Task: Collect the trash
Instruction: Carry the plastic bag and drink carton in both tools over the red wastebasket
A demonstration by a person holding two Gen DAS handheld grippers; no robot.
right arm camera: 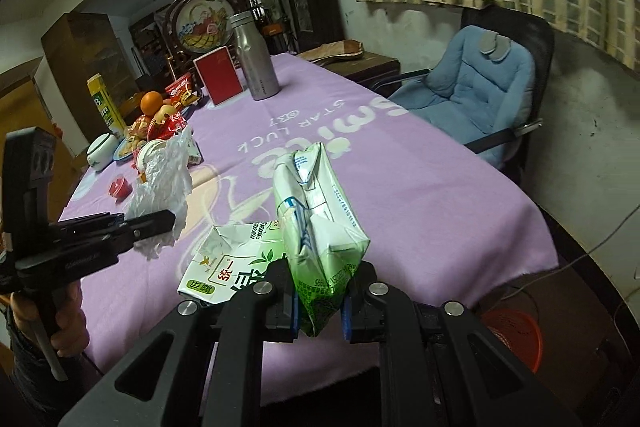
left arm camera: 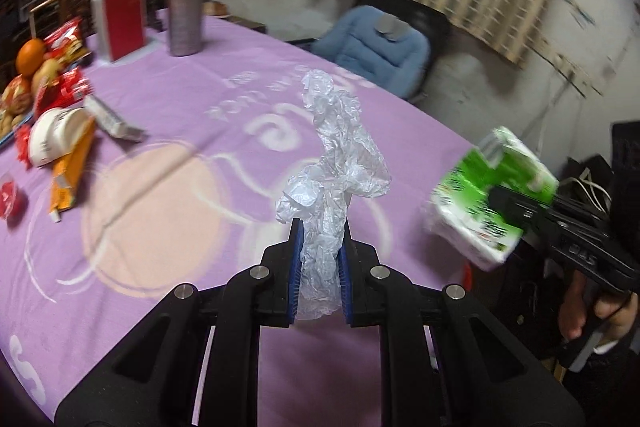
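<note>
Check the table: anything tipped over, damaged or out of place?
Yes. A paper cup lies tipped on its side at the left of the table, against a flattened orange box. A crushed green carton lies near the front edge.

Both tongs, left (left arm camera: pixel 320 263) and right (right arm camera: pixel 320 301), clamped, angled downward.

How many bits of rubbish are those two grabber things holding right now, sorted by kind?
Crumpled white plastic bag, held in the left gripper: 1
Green and white drink carton, held in the right gripper: 1
Total held: 2
</note>
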